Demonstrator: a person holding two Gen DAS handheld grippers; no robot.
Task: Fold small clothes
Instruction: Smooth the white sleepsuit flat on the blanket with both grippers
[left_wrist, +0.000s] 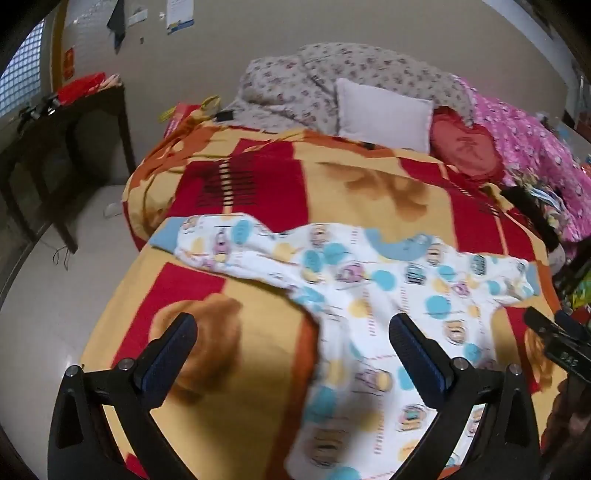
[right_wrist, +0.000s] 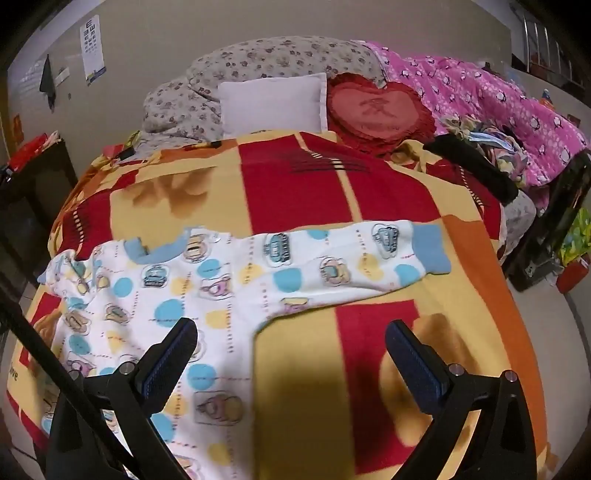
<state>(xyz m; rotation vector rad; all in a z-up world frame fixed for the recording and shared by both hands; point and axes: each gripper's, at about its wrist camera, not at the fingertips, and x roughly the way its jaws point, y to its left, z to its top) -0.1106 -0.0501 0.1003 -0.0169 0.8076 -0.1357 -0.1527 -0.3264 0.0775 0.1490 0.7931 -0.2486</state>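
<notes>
A small white knit top (left_wrist: 373, 295), dotted blue and yellow with cartoon prints and soft blue ribbed cuffs, lies spread flat, sleeves out, near the foot edge of the bed's fleecy red-and-yellow checked blanket (left_wrist: 258, 192). The left gripper (left_wrist: 291, 332) and right gripper (right_wrist: 290, 338) hover above it, jaws spread wide, empty.
</notes>
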